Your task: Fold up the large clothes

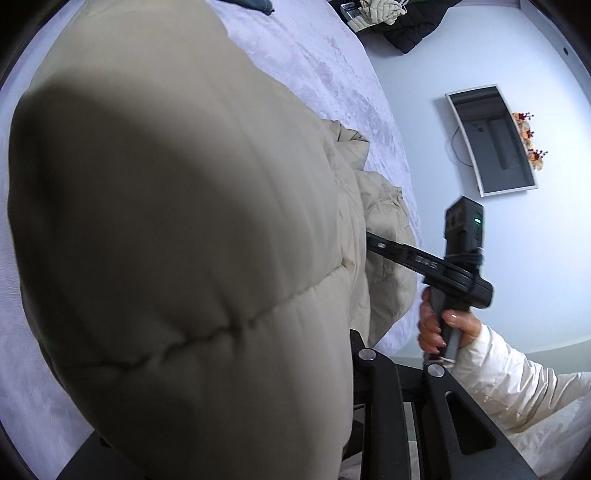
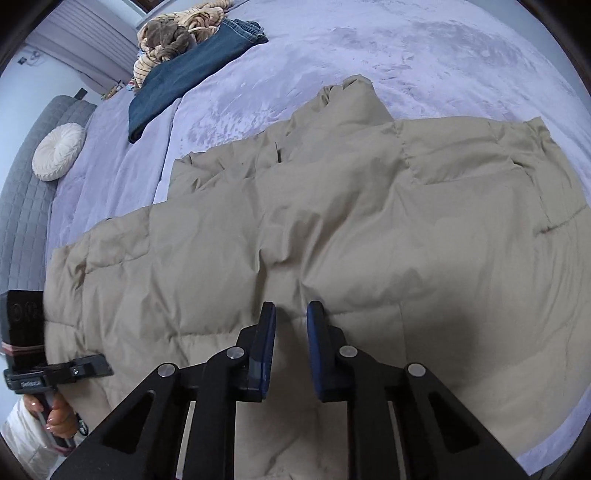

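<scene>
Beige quilted puffer coat (image 2: 314,236), spread flat, rumpled, on lavender bedspread (image 2: 443,55)

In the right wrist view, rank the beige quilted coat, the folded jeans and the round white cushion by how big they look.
1. Beige quilted coat, filling most of the view; it also lies nearest the camera.
2. Folded jeans.
3. Round white cushion.
The jeans and cushion lie farther off, so true sizes stay unsure.

A bed (image 2: 443,55) with a lavender velvety cover carries a beige quilted coat (image 2: 332,229) spread flat, folded dark jeans (image 2: 184,74), a round white cushion (image 2: 59,151), and, farther back, what may be bundled tan clothing (image 2: 177,33).
</scene>
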The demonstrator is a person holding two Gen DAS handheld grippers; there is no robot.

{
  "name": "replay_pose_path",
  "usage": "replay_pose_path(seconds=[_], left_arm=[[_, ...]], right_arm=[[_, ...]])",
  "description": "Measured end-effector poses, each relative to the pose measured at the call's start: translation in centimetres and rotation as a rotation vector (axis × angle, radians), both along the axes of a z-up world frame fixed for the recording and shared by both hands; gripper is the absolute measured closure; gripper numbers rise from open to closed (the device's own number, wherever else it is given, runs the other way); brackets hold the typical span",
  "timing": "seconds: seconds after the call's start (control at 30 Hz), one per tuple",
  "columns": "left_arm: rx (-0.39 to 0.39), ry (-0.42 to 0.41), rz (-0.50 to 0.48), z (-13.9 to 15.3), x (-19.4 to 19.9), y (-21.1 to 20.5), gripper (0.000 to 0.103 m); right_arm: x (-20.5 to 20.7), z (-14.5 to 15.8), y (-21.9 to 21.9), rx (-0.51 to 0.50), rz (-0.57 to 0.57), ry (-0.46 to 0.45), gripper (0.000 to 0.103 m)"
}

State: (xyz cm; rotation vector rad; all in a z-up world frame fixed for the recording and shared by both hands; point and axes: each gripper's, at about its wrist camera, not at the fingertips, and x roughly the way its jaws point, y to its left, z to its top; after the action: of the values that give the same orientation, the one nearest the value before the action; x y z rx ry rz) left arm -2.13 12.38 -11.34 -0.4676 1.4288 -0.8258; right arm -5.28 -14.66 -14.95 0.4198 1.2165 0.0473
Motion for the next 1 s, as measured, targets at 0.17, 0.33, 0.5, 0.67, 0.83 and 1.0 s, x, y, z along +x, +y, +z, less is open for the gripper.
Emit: replay_pose_path(seconds=[0.17, 0.33, 0.5, 0.67, 0.83, 1.0], left_arm=[[0.099, -0.048, 0.021, 4.7, -1.2, -4.6, 0.073], [0.168, -0.059, 0.021, 7.9, -1.7, -10.8, 0.073], [0.201, -0.067, -0.039, 9.3, -1.2, -17.4, 0.056], [0.138, -0.035, -0.117, 10.2, -0.9, -22.8, 0.026], [0.038, 0.039, -0.206, 9.2, -0.8, -27.2, 0.026], [-0.025, 0.055, -0.255, 6.6, -0.8, -30.4, 0.023]], right_arm=[[2.3, -1.9, -1.2, 0.058, 0.034, -0.007, 0.087], [3.2, -3.9, -2.7, 0.155, 0.042, 0.014, 0.092], [3.4, -5.3, -4.1, 0.263, 0.027, 0.024, 0.099], [1.6, -3.2, -6.8, 0.316, 0.025, -0.001, 0.098], [-3.5, -1.3, -12.8, 0.354, -0.101, -0.051, 0.094], [-8.7, -1.3, -17.0, 0.393, -0.239, -0.071, 0.094]])
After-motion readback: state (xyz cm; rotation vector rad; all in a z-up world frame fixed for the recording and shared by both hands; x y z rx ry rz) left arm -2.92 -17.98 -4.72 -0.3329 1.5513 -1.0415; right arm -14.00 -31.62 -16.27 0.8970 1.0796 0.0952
